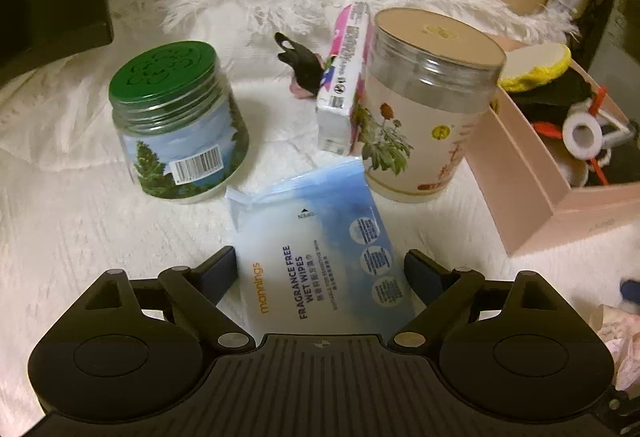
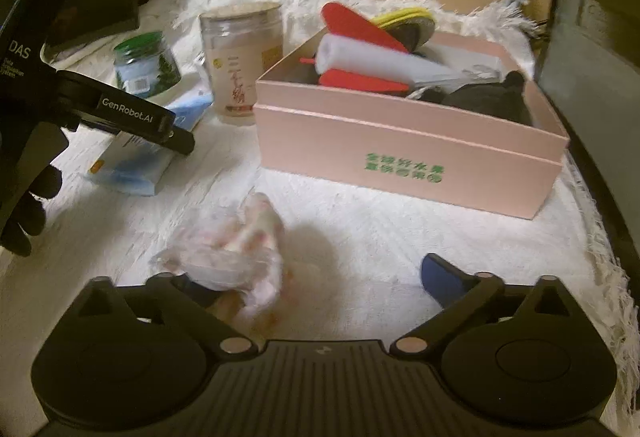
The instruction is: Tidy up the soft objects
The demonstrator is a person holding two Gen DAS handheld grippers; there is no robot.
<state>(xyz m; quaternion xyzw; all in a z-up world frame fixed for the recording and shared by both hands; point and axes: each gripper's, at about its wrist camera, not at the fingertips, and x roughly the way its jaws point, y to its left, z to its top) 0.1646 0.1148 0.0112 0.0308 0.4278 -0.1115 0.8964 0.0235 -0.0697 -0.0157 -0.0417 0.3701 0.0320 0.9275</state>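
**Both grippers spread wide over the white cloth**

My left gripper (image 1: pixel 320 265) is released, its fingers straddling the wipes pack (image 1: pixel 316 249) marked "mannings FRAGRANCE FREE WET WIPES". Behind it a green-lidded jar (image 1: pixel 176 121), a tissue pack (image 1: pixel 344 77) and a tall clear jar (image 1: pixel 428 105) crowd the way. My right gripper (image 2: pixel 316 277) is released too; a crumpled pink-white soft thing (image 2: pixel 236 261) lies by its left finger. Only the right view shows green characters on the pink box (image 2: pixel 400 161) and "GenRobot.AI" on the other gripper.
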